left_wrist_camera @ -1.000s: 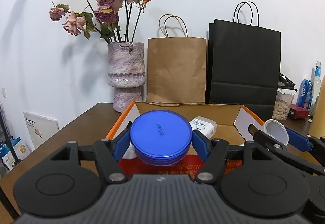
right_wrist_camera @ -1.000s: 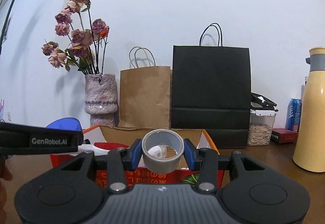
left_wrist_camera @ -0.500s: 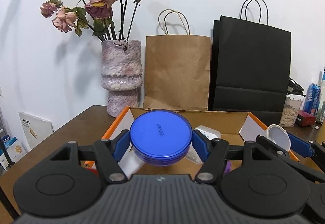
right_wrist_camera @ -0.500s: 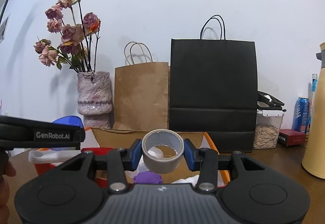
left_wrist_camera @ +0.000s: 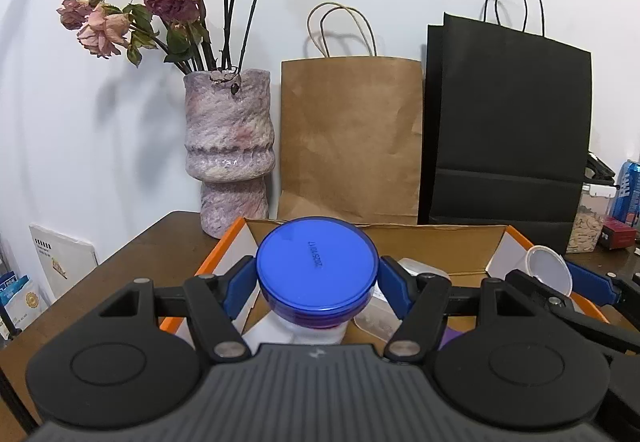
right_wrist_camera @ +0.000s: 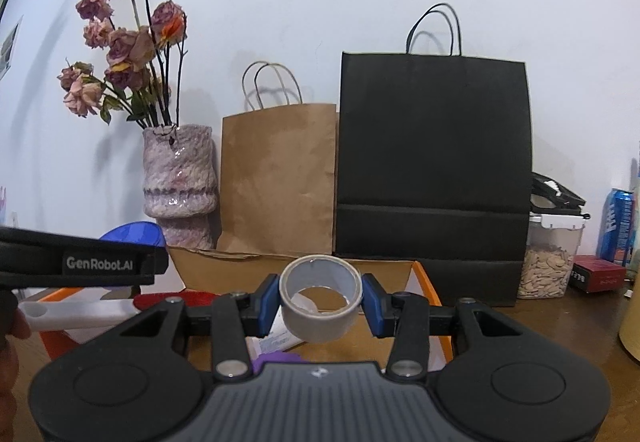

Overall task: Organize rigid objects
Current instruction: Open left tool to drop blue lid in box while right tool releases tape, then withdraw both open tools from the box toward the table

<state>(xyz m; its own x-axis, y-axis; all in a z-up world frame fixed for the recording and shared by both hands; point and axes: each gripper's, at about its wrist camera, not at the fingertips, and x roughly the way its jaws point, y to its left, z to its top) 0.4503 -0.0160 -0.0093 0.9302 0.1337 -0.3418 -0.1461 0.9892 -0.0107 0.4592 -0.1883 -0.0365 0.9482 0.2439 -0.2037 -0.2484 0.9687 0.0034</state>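
- The blue-lidded jar sits pinched between the blue pads of the left tongs, gripped at the lid's rim so the white body hangs below, upright, over the open cardboard box.
- The roll of grey tape is pinched by the right tongs across its outer wall, hole facing up; a squeeze on opposite sides likely keeps the ring from rolling out.
- Both loads hang above the box's near part, which suggests the box is the collecting place; neither has been let go yet.
- The box already holds a white container and a purple item, so free floor for the jar looks scarce.
- The box rests on the brown desk, in front of a vase and two paper bags.
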